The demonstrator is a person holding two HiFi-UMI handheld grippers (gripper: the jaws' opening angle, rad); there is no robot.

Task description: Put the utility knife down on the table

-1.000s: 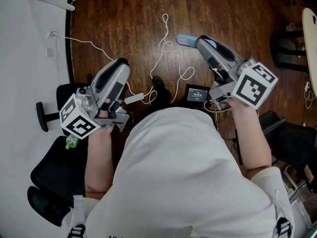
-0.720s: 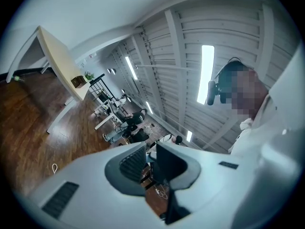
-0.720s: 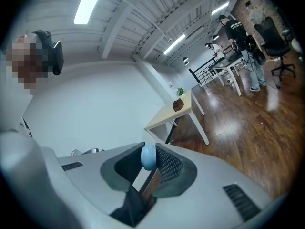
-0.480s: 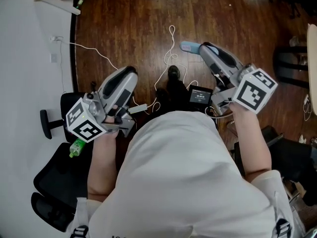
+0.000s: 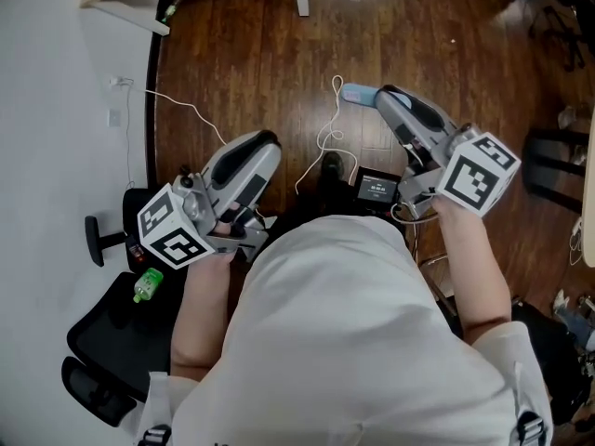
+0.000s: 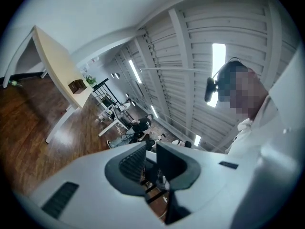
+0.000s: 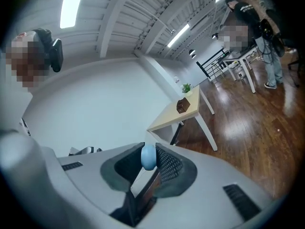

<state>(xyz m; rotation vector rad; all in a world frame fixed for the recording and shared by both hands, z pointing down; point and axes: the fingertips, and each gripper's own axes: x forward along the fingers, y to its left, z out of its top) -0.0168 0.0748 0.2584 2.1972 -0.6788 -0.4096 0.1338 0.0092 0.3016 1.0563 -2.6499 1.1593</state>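
Right gripper view is showing my right gripper (image 7: pixel 151 149) pinching the pale blue utility knife (image 7: pixel 148 157) between its pads, with the knife's rounded end poking out past the tips, over the wooden floor (image 5: pixel 242 72). My left gripper (image 6: pixel 151 151) is standing slightly spread, gripping nothing.

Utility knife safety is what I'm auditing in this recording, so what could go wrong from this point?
1. The utility knife is clamped in the right gripper over bare wooden floor, with no table beneath. A slip would likely drop it.
2. A white cable lies looped on that floor just ahead and could snag a foot.
3. The knife juts past the gripper's tips, so it might bump something first.
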